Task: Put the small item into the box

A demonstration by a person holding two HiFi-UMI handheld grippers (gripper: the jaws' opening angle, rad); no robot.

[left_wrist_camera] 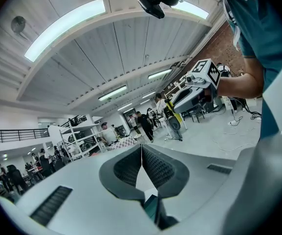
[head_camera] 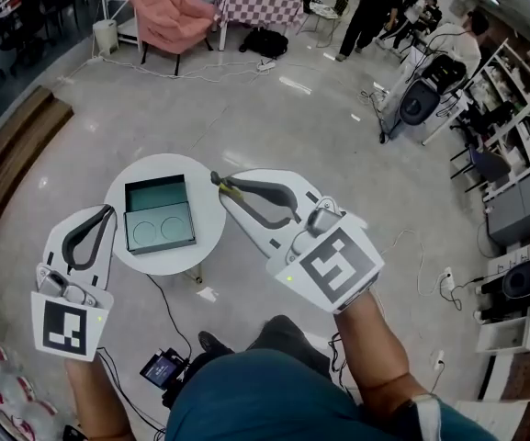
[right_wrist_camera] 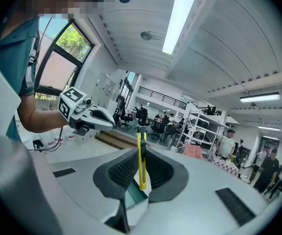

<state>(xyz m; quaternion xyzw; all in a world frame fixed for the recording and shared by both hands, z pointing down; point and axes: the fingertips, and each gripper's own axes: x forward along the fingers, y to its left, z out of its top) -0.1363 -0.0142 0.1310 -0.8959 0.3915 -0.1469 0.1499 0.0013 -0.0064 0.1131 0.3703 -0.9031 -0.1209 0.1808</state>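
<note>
A small yellow utility knife [right_wrist_camera: 141, 158] is clamped upright between the jaws of my right gripper [right_wrist_camera: 141, 154]. In the head view the same knife [head_camera: 229, 187] pokes out of the right gripper [head_camera: 220, 182], which hangs over the right rim of the round white table [head_camera: 208, 237]. An open teal box [head_camera: 159, 215] with two round recesses lies on that table, just left of the knife. My left gripper [head_camera: 107, 211] hovers at the table's left edge, shut with nothing in it. The left gripper view shows its jaws [left_wrist_camera: 141, 153] pressed together.
The small table stands on a pale glossy floor with cables [head_camera: 168, 315] and a small device [head_camera: 162, 368] beneath it. A pink armchair [head_camera: 168, 14], a checked table [head_camera: 260, 3], shelving [head_camera: 513, 127] and several people are farther off.
</note>
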